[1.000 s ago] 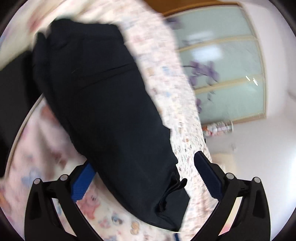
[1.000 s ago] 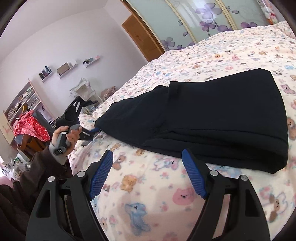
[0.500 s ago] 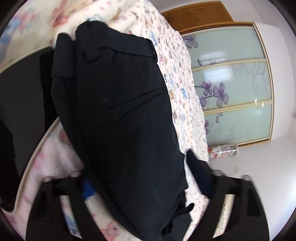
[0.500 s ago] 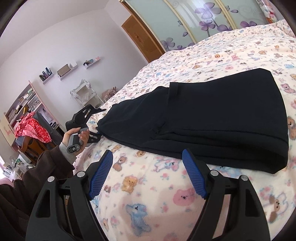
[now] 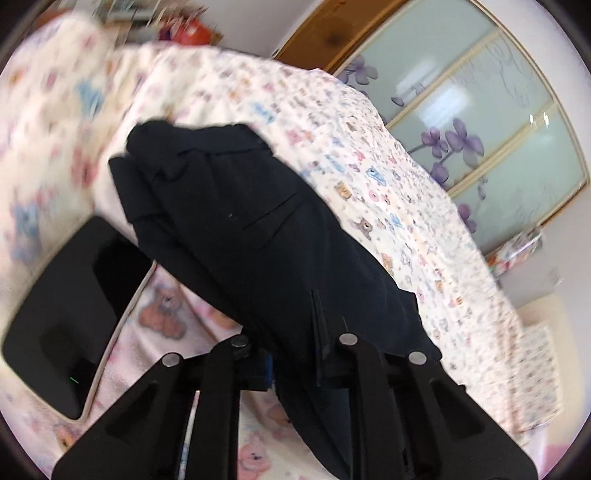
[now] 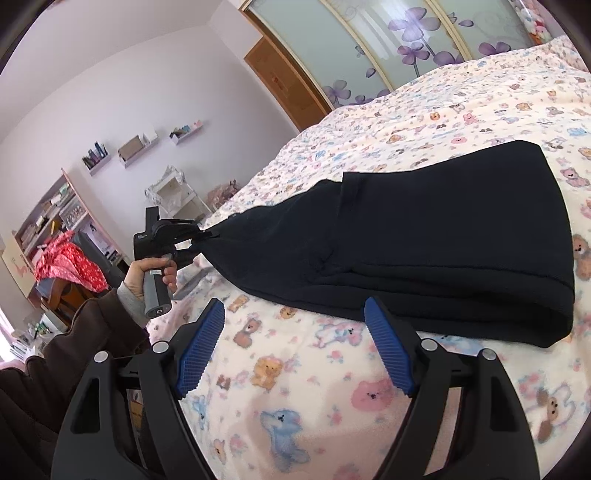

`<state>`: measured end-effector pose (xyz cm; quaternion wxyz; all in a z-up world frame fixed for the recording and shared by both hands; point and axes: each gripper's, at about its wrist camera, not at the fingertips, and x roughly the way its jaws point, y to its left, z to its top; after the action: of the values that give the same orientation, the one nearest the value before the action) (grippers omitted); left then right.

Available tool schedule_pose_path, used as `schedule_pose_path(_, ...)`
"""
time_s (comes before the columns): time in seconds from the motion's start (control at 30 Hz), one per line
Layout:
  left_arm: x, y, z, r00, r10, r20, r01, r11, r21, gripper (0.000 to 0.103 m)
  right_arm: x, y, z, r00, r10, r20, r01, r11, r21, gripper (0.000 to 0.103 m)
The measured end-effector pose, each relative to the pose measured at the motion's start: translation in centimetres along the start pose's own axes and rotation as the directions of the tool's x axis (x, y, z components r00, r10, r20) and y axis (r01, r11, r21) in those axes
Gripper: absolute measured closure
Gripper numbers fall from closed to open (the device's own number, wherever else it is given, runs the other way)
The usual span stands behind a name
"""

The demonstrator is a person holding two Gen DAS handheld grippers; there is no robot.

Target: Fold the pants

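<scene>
Black pants (image 6: 443, 236) lie partly folded on a bed with a bear-print blanket (image 6: 314, 406). In the right wrist view my left gripper (image 6: 197, 242) is shut on the pants' left end and lifts it off the blanket. In the left wrist view the left gripper (image 5: 295, 354) has its jaws closed on the black pants (image 5: 258, 240), which stretch away from it. My right gripper (image 6: 295, 350) is open and empty, hovering over the blanket just in front of the pants' near edge.
A black flat device (image 5: 70, 314) lies on the bed left of the pants. Sliding wardrobe doors with purple flowers (image 6: 406, 33) stand behind the bed. Shelves and a red cloth (image 6: 66, 266) are at the left past the bed edge.
My left gripper has closed on the pants' end and raised it. The right gripper has stayed in place, open.
</scene>
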<state>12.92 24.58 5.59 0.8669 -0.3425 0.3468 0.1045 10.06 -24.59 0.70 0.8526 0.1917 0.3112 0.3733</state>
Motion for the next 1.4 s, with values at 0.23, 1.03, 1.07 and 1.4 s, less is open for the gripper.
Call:
schedule_pose_path(0.23,-2.0,-8.6,-0.9,0.991,0.089,0.099,-0.113,0.956,0.272,0.089,-2.6,-2.1,1.1,0.993,-0.041,0.108,0.029,0.993,0.111,0.022)
schedule_pose_path(1.03,1.8,-26.8,-35.7,0.988,-0.148,-0.042,0.041,-0.01,0.999,0.08,-10.4,-11.2,1.8,0.909,-0.231,0.346,0.035,0.872,0.489,0.022)
schedule_pose_path(1.07,1.7,-26.6,-36.5,0.988,-0.152,-0.017,0.009,-0.05,0.999,0.08,-10.0,-11.2,1.9,0.915,-0.216,0.341,0.028,0.876,0.481,0.022)
schedule_pose_path(1.4,-4.8,-21.6,-28.1,0.867,-0.384,-0.318,0.445,0.311,0.839,0.03,-10.3,-10.5,1.7,0.911,-0.205,0.359,0.016,0.885,0.466,0.022)
